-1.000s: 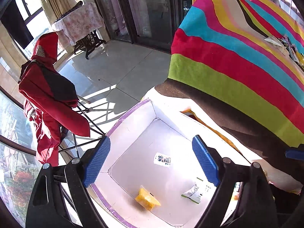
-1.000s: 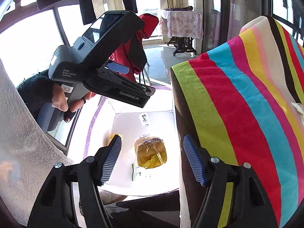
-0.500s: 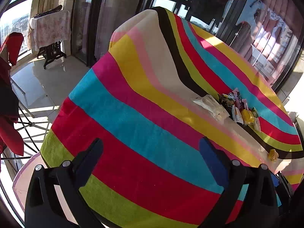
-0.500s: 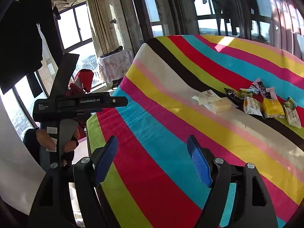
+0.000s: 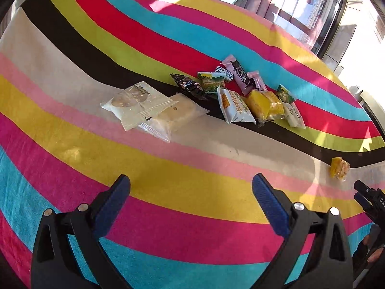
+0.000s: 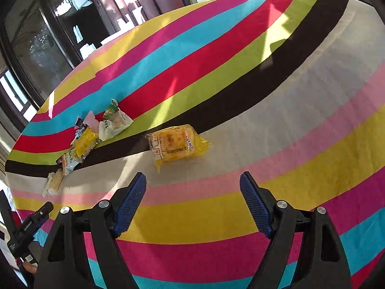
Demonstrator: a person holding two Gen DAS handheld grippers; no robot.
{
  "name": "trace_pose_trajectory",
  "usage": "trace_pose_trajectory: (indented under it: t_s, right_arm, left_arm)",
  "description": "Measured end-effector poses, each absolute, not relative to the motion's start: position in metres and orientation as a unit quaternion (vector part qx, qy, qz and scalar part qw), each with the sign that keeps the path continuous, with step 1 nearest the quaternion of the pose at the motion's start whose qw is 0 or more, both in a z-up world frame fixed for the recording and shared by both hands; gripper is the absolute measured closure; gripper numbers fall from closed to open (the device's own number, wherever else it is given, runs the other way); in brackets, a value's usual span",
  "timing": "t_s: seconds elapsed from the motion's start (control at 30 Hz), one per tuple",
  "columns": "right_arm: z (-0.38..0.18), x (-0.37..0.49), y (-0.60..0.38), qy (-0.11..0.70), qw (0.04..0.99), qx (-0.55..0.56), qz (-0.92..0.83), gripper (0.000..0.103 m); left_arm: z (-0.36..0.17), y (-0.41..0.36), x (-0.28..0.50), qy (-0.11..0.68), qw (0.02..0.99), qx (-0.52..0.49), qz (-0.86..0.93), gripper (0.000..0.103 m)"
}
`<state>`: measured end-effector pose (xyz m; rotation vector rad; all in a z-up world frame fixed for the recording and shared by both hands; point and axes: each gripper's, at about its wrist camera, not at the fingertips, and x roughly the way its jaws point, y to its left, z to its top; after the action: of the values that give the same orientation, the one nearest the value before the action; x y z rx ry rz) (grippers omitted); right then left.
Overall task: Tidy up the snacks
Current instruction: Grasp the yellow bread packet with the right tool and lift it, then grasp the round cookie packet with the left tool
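Several wrapped snacks lie in a cluster [image 5: 240, 94] on the striped tablecloth [image 5: 168, 192]. Two clear packets [image 5: 142, 106] lie at its left end. A lone yellow cake packet [image 6: 176, 144] lies apart, straight ahead of my right gripper [image 6: 192, 200]; it shows at the right in the left wrist view [image 5: 339, 167]. My left gripper [image 5: 190, 200] is open and empty above the cloth, short of the cluster. My right gripper is open and empty, a little short of the yellow packet.
The snack cluster also shows at the left in the right wrist view [image 6: 89, 142]. Dark glass doors [image 6: 60, 29] stand beyond the table's far edge. The other hand-held gripper shows at each view's edge [image 6: 28, 226].
Both grippers have swung from the white box beside the table, up over the tablecloth, to face the snacks. Both stay open and empty.
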<state>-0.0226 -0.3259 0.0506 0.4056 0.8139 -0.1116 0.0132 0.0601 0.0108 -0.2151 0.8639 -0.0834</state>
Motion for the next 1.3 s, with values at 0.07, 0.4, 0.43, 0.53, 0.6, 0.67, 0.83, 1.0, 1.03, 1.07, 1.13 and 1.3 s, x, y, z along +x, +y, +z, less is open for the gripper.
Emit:
trace_pose_trajectory:
  t_s: [0.07, 0.4, 0.43, 0.53, 0.6, 0.67, 0.83, 1.0, 1.03, 1.07, 1.13, 1.3]
  right_arm:
    - [0.049, -0.017, -0.329, 0.392, 0.898, 0.194, -0.054, 0.023]
    - [0.042, 0.045, -0.290, 0.427, 0.896, 0.109, -0.059, 0.016]
    - [0.038, 0.050, -0.288, 0.438, 0.891, 0.099, -0.063, 0.017]
    - [0.037, 0.047, -0.288, 0.429, 0.897, 0.094, -0.053, 0.049]
    - [0.038, 0.042, -0.289, 0.423, 0.900, 0.100, -0.037, 0.050]
    - [0.040, 0.039, -0.289, 0.416, 0.903, 0.104, -0.021, 0.050]
    - [0.048, 0.029, -0.275, 0.392, 0.916, 0.078, 0.032, 0.050]
    - [0.052, 0.026, -0.245, 0.387, 0.920, 0.007, 0.054, 0.050]
    - [0.053, 0.025, -0.240, 0.386, 0.921, -0.004, 0.059, 0.050]
    - [0.052, 0.025, -0.234, 0.385, 0.921, -0.015, 0.063, 0.050]
    - [0.051, 0.026, -0.226, 0.387, 0.919, -0.033, 0.069, 0.050]
    - [0.046, 0.030, -0.223, 0.401, 0.912, -0.038, 0.070, 0.050]
  left_arm:
    - [0.009, 0.057, 0.013, 0.423, 0.899, -0.096, -0.057, 0.002]
    - [0.010, 0.064, 0.010, 0.416, 0.899, -0.119, -0.067, 0.002]
    - [0.010, 0.064, 0.009, 0.417, 0.899, -0.118, -0.067, 0.002]
    - [0.010, 0.061, 0.010, 0.419, 0.899, -0.112, -0.063, 0.002]
    - [0.010, 0.058, 0.011, 0.422, 0.899, -0.104, -0.059, 0.002]
    - [0.010, 0.054, 0.012, 0.426, 0.898, -0.091, -0.053, 0.002]
    - [0.007, 0.038, 0.015, 0.445, 0.894, -0.035, -0.031, 0.002]
    - [0.004, 0.031, 0.018, 0.455, 0.890, 0.000, -0.023, 0.002]
    - [0.006, 0.036, 0.017, 0.452, 0.892, -0.017, -0.028, 0.002]
    - [0.007, 0.042, 0.016, 0.448, 0.893, -0.036, -0.035, 0.002]
    - [0.010, 0.057, 0.015, 0.440, 0.893, -0.082, -0.048, 0.002]
    - [0.016, 0.099, 0.027, 0.429, 0.883, -0.186, -0.023, 0.002]
